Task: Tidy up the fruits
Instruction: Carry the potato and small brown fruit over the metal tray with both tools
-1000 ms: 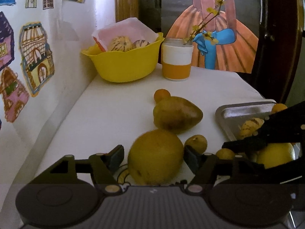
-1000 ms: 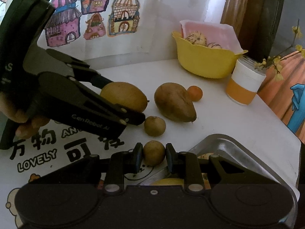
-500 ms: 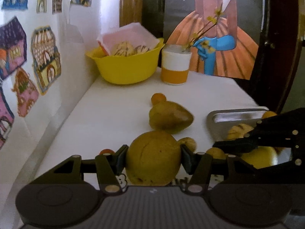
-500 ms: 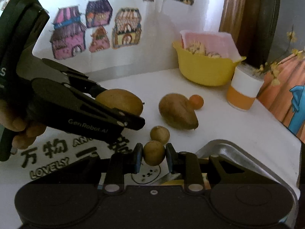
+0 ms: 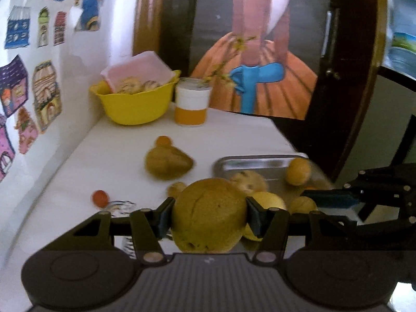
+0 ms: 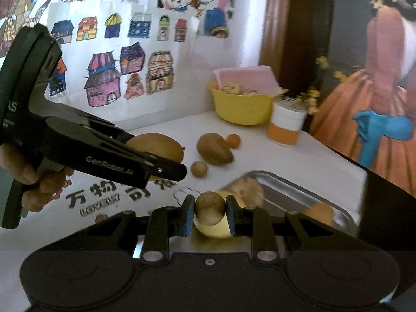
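We've got the large brownish-yellow oval fruit [image 5: 209, 214] pinched in our left gripper [image 5: 208, 217], lifted clear of the white table [image 5: 117, 161]. Our right gripper [image 6: 210, 212] clamps a small round brown fruit [image 6: 209, 208] above the metal tray [image 6: 299, 192]. A hand [image 6: 33, 182] grips the left tool's handle, fingers pointing toward the tray. Tray count: four fruits. Table: four loose. One yellow bowl [image 5: 135, 104].

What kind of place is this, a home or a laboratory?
Probably a home, perhaps a child's corner: cartoon house stickers cover the wall, a large doll-like picture of an orange dress stands behind, and fruit lies on a white table beside a yellow bowl.
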{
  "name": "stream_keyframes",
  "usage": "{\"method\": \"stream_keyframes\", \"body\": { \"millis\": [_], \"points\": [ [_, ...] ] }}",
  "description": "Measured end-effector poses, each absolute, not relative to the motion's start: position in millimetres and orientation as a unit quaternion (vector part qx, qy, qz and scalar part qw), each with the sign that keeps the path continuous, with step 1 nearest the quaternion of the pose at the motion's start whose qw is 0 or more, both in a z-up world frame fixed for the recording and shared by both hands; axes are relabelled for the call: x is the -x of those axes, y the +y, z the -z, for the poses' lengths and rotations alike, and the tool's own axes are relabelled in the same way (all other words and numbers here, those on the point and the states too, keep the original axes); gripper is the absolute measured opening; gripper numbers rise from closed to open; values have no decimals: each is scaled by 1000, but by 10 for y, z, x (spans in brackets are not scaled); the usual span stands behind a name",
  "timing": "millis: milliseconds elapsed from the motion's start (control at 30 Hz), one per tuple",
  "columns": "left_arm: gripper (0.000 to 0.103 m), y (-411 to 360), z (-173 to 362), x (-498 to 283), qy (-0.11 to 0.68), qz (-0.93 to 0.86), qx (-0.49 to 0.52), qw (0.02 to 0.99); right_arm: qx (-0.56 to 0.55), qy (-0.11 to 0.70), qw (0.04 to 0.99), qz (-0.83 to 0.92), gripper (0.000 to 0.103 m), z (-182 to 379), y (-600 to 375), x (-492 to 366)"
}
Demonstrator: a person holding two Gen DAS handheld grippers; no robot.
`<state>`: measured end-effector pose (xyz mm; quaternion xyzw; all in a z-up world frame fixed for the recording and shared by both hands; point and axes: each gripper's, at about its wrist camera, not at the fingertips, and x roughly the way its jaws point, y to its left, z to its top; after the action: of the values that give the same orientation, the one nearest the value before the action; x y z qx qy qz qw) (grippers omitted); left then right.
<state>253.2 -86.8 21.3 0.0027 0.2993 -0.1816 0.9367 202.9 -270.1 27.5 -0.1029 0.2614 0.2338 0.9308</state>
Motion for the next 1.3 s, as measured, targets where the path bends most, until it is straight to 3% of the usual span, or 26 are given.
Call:
{"method": "stream_keyframes", "body": {
  "millis": [500,1300],
  "points": [
    [61,-1369,-11,-2173,317,210,-1,925,81,282,939,-180,28,19,-3189,-1890],
    [61,-1452,168,-2233,338,195,-12,921,74,297,936,-174,28,246,-3211,-2096]
  ]
}}
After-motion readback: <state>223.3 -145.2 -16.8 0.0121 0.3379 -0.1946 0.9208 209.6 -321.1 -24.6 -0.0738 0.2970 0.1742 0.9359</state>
